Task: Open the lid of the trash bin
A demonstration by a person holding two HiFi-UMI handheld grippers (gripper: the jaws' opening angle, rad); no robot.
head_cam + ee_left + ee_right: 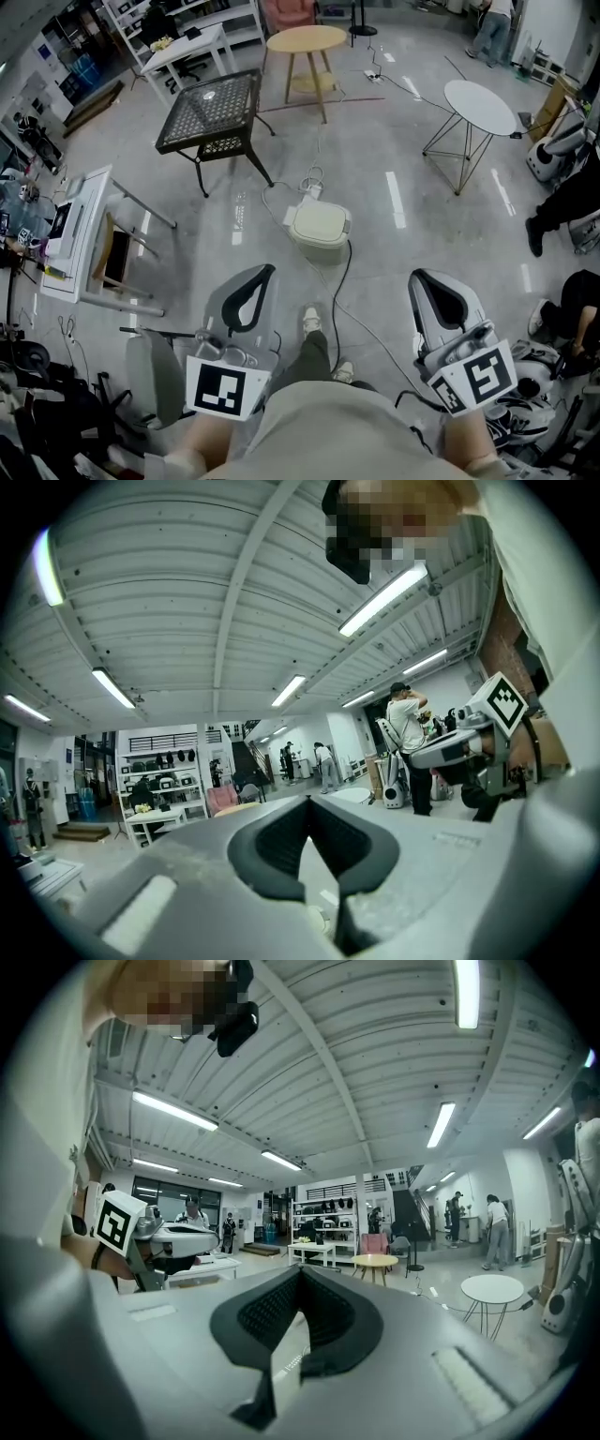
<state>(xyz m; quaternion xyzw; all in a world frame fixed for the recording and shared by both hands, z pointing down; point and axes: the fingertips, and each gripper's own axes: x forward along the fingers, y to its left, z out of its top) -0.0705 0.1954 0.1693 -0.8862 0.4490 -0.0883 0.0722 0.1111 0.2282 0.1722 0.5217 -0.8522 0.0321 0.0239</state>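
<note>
The trash bin [319,230] is a small cream box with its lid down, standing on the grey floor ahead of my feet. My left gripper [266,271] is held up at chest height, well short of the bin and to its left, jaws closed tip to tip on nothing. My right gripper [418,276] is level with it on the right, also shut and empty. The left gripper view shows its own joined jaws [307,799] and the right gripper [469,738] beside it. In the right gripper view the closed jaws [300,1269] point across the room; the bin is not visible there.
A black cable [339,281] runs from the bin toward my shoes [312,321]. A black mesh table [211,112], a round wooden table [307,39] and a white round table [480,105] stand beyond. A white desk [70,234] is at left. A person's legs [562,211] are at right.
</note>
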